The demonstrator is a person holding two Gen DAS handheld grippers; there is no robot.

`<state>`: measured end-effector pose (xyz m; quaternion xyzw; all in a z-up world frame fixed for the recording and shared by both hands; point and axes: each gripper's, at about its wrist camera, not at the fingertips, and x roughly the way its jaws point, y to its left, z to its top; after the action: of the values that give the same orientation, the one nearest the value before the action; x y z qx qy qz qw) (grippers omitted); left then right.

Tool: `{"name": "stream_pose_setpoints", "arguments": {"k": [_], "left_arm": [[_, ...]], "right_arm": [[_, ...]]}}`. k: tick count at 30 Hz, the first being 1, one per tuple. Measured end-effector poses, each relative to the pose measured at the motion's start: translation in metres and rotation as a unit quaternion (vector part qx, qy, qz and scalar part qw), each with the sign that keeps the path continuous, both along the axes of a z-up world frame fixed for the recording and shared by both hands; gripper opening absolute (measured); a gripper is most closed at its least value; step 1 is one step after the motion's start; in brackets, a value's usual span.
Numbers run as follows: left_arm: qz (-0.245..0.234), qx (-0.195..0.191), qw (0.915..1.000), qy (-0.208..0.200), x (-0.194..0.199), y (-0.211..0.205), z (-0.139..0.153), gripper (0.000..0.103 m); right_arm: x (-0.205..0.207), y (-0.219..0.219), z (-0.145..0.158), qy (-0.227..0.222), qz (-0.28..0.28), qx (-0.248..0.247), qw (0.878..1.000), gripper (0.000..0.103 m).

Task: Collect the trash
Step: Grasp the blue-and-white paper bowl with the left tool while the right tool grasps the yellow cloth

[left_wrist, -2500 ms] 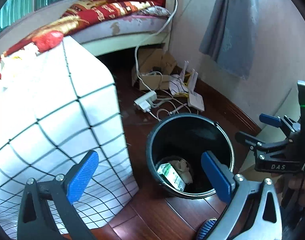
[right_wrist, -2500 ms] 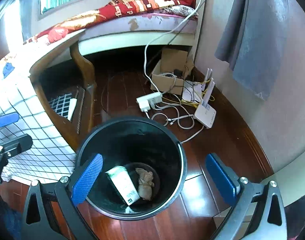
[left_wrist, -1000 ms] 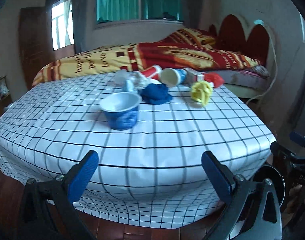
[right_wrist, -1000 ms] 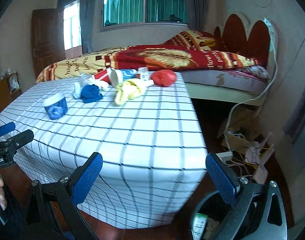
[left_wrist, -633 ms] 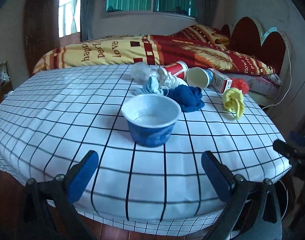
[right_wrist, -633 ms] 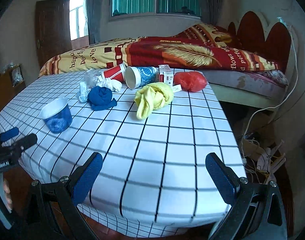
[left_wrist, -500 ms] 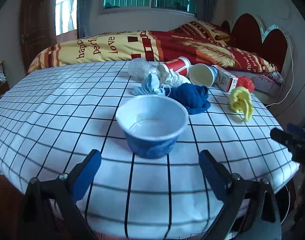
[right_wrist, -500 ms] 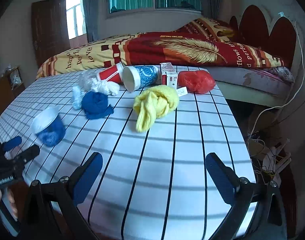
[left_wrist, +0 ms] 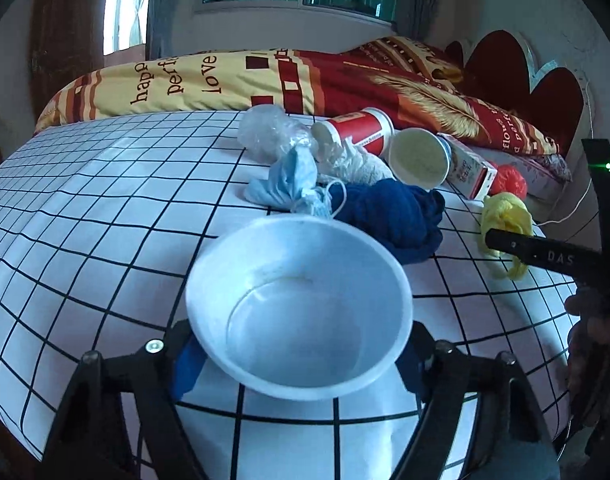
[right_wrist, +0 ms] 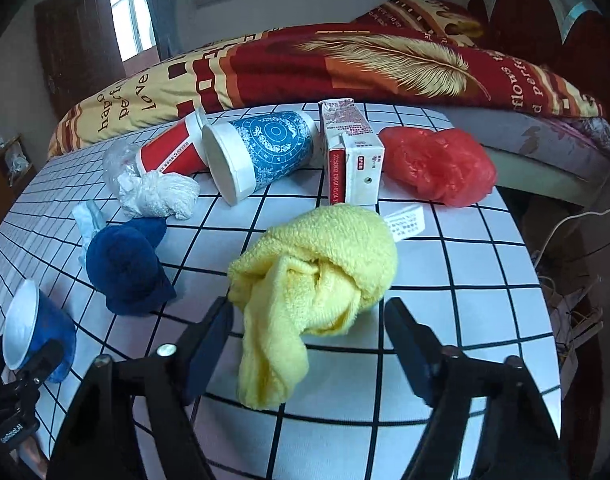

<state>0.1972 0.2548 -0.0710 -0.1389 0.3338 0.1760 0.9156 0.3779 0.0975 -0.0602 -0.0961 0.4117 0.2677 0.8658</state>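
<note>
We are at the pick-up step on both sides. The blue paper bowl sits upright between the fingers of our left gripper, its white rim spreading over both blue pads; the fingers stand spread on either side of the bowl's wall, and we cannot tell whether they touch it yet. The yellow towel lies bunched between the fingers of our right gripper, a loose tail hanging toward us; those fingers are spread too, with gaps on both sides of the cloth.

Next, we judge, each gripper needs to press shut: gently on the bowl, which looks thin and may buckle, and low on the towel's bulk, not its tail, so it does not slip out.

Beyond the bowl, just ahead of the left gripper, lie the navy cloth and a pale blue face mask; further off are a white rag, a clear plastic wad, a red cup and a patterned blue cup, both on their sides. Ahead of the right gripper stand a small carton and a red plastic bag, with a paper slip touching the towel's far side.

The bench drops away close to the right gripper's outer side, with cables on the floor below. Room is open above both grippers for a straight lift; the bed bounds the far edge.
</note>
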Motion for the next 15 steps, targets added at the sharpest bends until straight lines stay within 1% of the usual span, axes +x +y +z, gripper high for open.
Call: {"name": "stream_pose_setpoints", "arguments": {"k": [1, 2, 3, 4, 7, 12, 15], "left_arm": [[0.0, 0.0, 1.0, -0.001, 0.0, 0.0, 0.0, 0.079], [-0.002, 0.0, 1.0, -0.002, 0.001, 0.0, 0.001, 0.079], [-0.005, 0.001, 1.0, -0.003, 0.001, -0.001, 0.001, 0.079], [-0.007, 0.006, 0.9999, -0.006, -0.001, -0.003, 0.003, 0.079], [-0.015, 0.013, 0.9996, -0.02, -0.006, -0.01, 0.011, 0.079], [-0.028, 0.019, 0.999, -0.029, -0.016, -0.026, 0.022, 0.079], [-0.039, 0.021, 0.9985, -0.033, -0.023, -0.04, 0.028, 0.079]], "right_arm": [[0.002, 0.0, 0.0, 0.003, 0.002, 0.003, 1.0, 0.055], [0.002, -0.001, 0.0, 0.004, 0.003, 0.006, 1.0, 0.033], [0.002, -0.004, 0.0, 0.012, 0.009, 0.017, 1.0, 0.025], [0.001, -0.005, 0.0, 0.013, 0.01, 0.018, 1.0, 0.021], [-0.01, -0.015, 0.006, -0.001, 0.022, 0.027, 0.999, 0.019], [-0.039, -0.038, 0.019, -0.026, 0.034, 0.042, 0.998, 0.018], [-0.058, -0.058, 0.03, -0.039, 0.032, 0.055, 0.997, 0.018]]}}
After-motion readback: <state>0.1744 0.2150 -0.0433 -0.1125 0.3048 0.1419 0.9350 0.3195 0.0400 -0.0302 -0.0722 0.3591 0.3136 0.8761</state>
